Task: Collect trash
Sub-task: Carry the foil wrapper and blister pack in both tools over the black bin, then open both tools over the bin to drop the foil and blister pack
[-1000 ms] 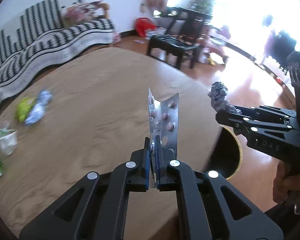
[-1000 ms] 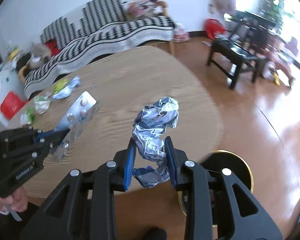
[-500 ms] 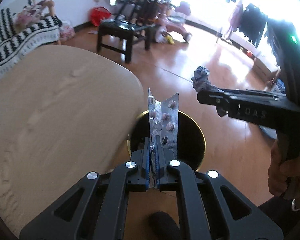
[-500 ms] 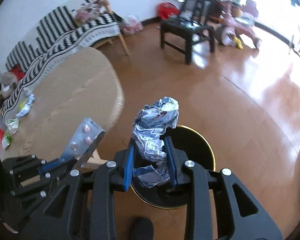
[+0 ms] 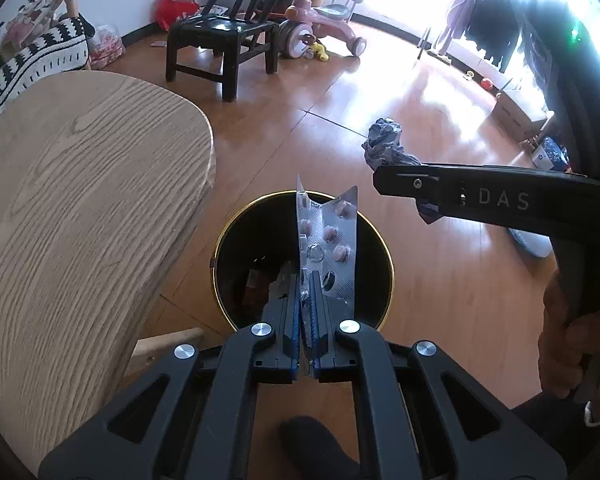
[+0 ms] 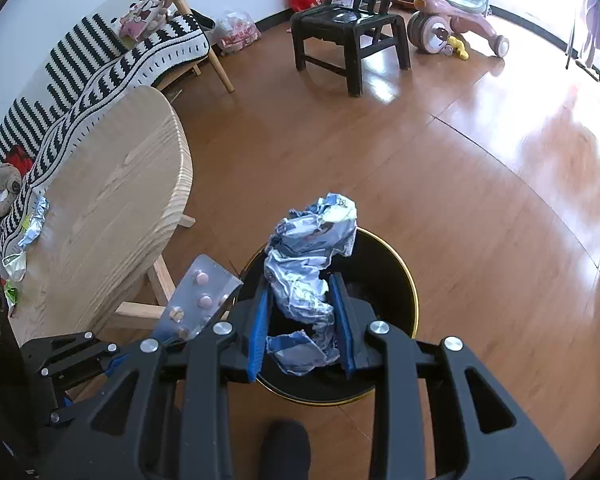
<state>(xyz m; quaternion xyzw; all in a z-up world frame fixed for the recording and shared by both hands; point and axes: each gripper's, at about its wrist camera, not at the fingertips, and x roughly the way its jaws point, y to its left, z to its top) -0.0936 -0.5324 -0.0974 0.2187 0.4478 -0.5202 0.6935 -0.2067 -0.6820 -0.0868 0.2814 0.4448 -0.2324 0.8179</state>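
Observation:
My left gripper (image 5: 307, 280) is shut on a silver pill blister pack (image 5: 327, 240) and holds it upright over the black trash bin with a gold rim (image 5: 384, 240). My right gripper (image 6: 303, 296) is shut on a crumpled blue and white wrapper (image 6: 308, 264) above the same bin (image 6: 404, 280). The blister pack (image 6: 198, 304) also shows at the lower left of the right wrist view. The right gripper with the wrapper (image 5: 384, 140) shows at the right of the left wrist view. Some trash lies inside the bin.
The round wooden table (image 5: 80, 200) stands left of the bin, and several wrappers (image 6: 32, 224) lie on its far side. A black chair (image 6: 348, 28), a pink toy scooter (image 6: 456, 16) and a striped sofa (image 6: 100, 56) stand on the wooden floor beyond.
Both grippers have swung from over the table to above the trash bin, each still holding its piece. The bin is now directly under both.

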